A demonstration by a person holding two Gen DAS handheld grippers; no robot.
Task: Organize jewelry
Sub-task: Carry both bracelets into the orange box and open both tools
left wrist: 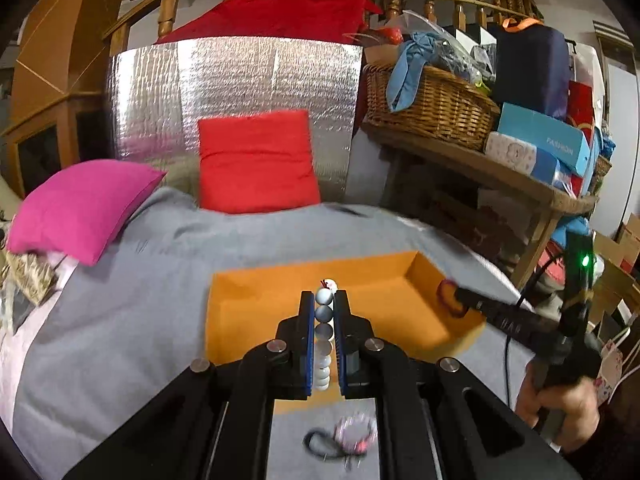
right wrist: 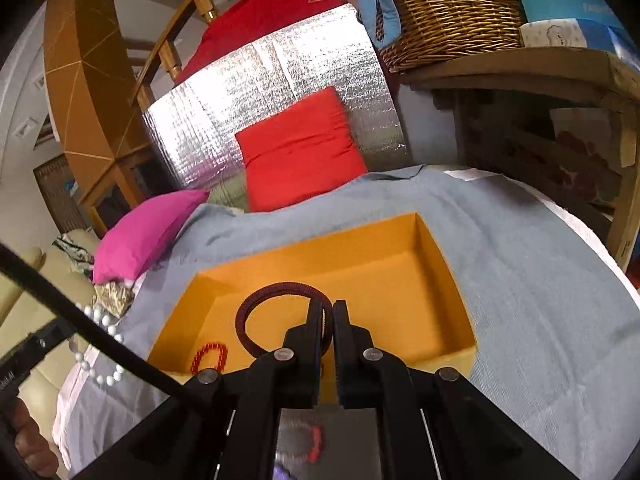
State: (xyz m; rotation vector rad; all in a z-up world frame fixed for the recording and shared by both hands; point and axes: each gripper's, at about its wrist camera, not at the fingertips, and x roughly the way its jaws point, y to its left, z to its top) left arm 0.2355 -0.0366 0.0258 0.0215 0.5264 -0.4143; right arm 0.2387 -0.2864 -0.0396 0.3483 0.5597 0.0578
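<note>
Right tongs (right wrist: 327, 312) clamped on dark bracelet (right wrist: 276, 292) above orange box (right wrist: 444, 272)

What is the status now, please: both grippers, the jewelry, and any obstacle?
Left gripper shut on white bead string. Right gripper shut on dark bracelet. Both over orange box; red bead bracelet already inside. No obstacle visible.

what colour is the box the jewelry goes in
Orange box, inside and out; the right wrist view shows it best.
</note>
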